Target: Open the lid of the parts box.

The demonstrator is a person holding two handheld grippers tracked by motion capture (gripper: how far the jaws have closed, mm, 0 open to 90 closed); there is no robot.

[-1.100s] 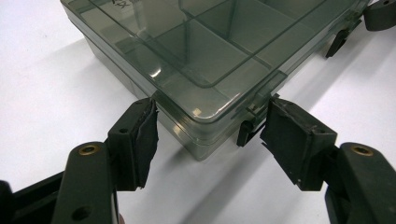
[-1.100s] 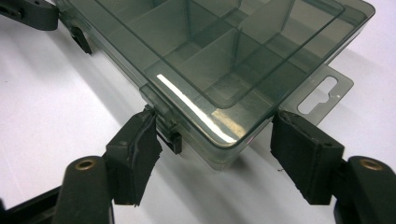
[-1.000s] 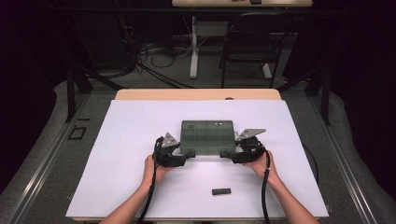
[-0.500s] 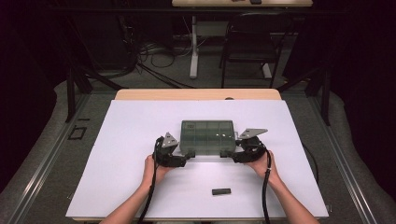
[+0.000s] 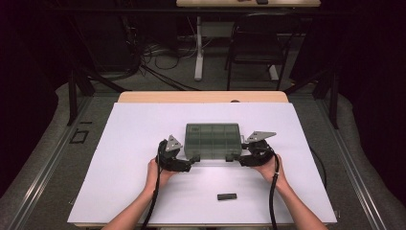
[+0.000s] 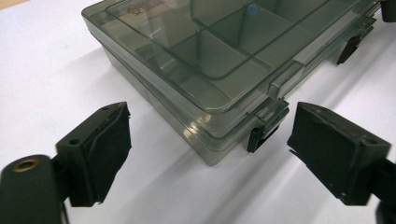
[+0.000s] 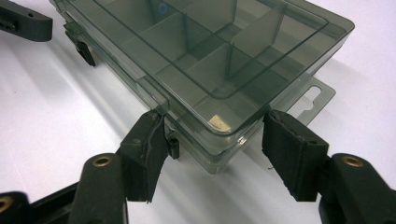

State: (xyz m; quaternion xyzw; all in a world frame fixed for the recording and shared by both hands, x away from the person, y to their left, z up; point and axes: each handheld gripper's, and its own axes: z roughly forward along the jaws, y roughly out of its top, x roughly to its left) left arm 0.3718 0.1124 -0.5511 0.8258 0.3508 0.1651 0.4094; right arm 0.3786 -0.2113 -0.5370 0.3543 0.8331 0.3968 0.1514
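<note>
A smoky see-through plastic box [image 5: 212, 141] with dividers inside lies flat near the middle of the worktop [image 5: 134, 143], its lid down and its two latches on the edge nearest the person. The left tongs [image 5: 187, 164] sit at the box's near left corner, and in the left gripper view their jaws have just been opening: they stand wide apart, released, with the corner and its dark latch [image 6: 258, 138] in the gap between them but neither pad touching the plastic. The right tongs [image 5: 238, 159] are at the near right corner and have just been closing; in the right gripper view one pad [image 7: 148, 140] lies against the front edge by the other latch [image 7: 173, 147], while the far pad stands just clear of the side wall, so I judge them not yet clamped on anything. The work in hand looks like undoing the latches to open the lid. To do it well, the right tongs should steady the corner without squeezing the thin wall, and the left tongs should bring one jaw tip under the latch tab and lever it up and outward, keeping the box flat so it does not skid. A small dark block [image 5: 227, 196] lies apart, near the worktop's front edge.
</note>
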